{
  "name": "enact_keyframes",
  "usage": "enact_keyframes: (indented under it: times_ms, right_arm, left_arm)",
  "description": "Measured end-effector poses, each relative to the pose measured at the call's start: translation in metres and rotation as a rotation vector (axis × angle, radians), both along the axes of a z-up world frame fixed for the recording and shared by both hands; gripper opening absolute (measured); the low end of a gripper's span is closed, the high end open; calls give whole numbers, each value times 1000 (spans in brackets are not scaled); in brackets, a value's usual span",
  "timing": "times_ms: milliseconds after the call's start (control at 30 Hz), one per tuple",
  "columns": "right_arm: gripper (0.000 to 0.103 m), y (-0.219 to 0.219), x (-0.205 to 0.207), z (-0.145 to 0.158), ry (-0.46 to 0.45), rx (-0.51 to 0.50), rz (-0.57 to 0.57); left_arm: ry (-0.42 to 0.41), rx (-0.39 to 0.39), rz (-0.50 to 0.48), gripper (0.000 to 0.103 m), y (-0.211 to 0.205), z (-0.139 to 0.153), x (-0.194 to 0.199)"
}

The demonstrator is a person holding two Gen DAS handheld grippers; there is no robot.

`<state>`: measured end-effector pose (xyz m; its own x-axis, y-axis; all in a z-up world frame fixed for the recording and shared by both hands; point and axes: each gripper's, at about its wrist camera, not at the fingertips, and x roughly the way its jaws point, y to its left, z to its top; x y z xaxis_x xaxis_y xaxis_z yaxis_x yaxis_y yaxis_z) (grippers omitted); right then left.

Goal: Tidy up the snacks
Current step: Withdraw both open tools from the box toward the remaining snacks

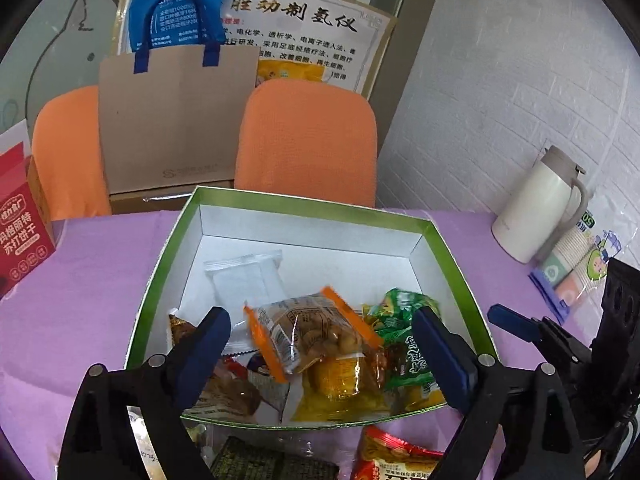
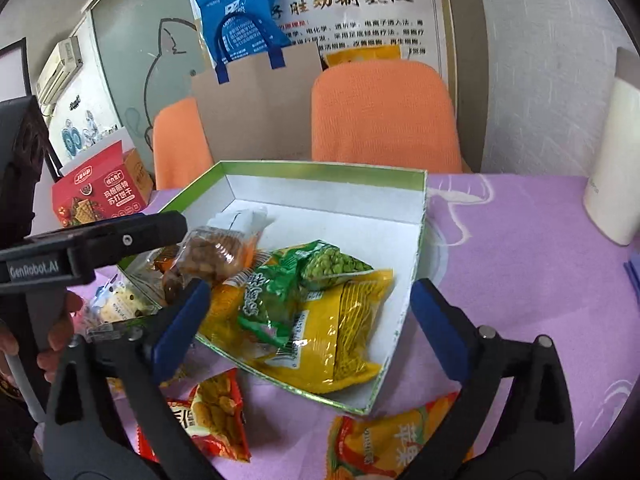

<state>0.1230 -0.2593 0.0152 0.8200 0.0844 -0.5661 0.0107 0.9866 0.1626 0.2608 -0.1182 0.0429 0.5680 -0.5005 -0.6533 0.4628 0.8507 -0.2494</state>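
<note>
1. An open rectangular cardboard box point(image 1: 444, 256) with a green rim and white inside stands on a table covered in a lilac cloth point(image 1: 92, 292).
2. The left gripper point(image 1: 322, 332), black with blue pads, hangs over the near end of the box with its jaws spread wide and nothing pressed between them.
3. Below its gap, inside the box, lies a clear packet with orange ends point(image 1: 316, 332) holding brown nuts, tilted on top of other packets.
4. A white sealed sachet point(image 1: 248, 276) lies flat on the box floor further in.
5. Green crinkled pea packets point(image 1: 404, 320) sit at the right side of the box, with a yellow packet point(image 1: 340, 384) beneath the pile.
6. The right gripper point(image 2: 310, 312) likewise stands wide apart over the box's near edge, gripping nothing.
7. In the right wrist view a large yellow bag point(image 2: 348, 332) fills the near end of the box, a green pea packet point(image 2: 332, 264) resting on it.
8. Outside the box, on the cloth, lie a red packet of golden snacks point(image 2: 212, 416) and an orange packet point(image 2: 380, 436).
9. A red biscuit carton point(image 2: 100, 196) stands on the left of the table, and a cream jug point(image 1: 536, 208) on the right.
10. Two orange chair backs point(image 1: 308, 140) stand behind the table.
</note>
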Motion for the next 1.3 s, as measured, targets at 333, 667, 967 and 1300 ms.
enact_keyframes:
  times_ms: [333, 667, 967, 1300]
  right_arm:
    - [100, 11, -46, 27, -25, 14, 4]
    - [101, 23, -120, 34, -64, 54, -14]
    - [101, 35, -161, -18, 53, 157, -18]
    - [100, 97, -140, -26, 101, 129, 114]
  left_arm:
    - [-7, 3, 26, 97, 16, 23, -31]
    - [-12, -2, 25, 97, 45, 49, -105]
    - [16, 21, 16, 97, 81, 4, -178]
    - [81, 21, 134, 97, 155, -32, -203]
